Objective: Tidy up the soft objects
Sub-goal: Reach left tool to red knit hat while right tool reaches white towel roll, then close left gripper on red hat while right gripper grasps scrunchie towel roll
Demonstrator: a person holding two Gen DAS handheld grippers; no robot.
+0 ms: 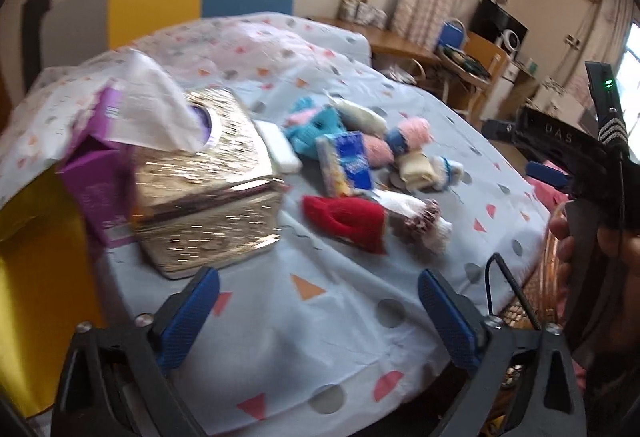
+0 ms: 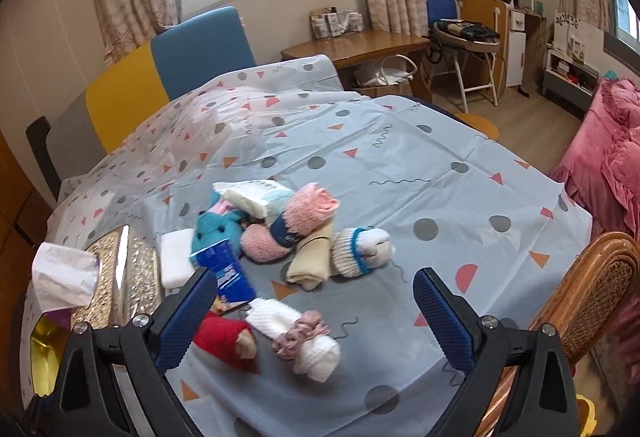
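Both pairs of blue fingers are standing spread and pinching nothing, right gripper hanging over the red knit piece and white knit roll, left gripper over bare tablecloth. Remaining socks are lying heaped beside the gold tissue box. Risk: jaws closing could be snagging cloth or two tangled pieces together.

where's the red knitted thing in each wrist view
Left wrist: the red knitted piece lies at centre, right of the gold tissue box, on the patterned tablecloth.
Right wrist: it sits low and left of centre, just inside the gripper's left finger.
Shared landmark: the gold tissue box, at the left edge here.
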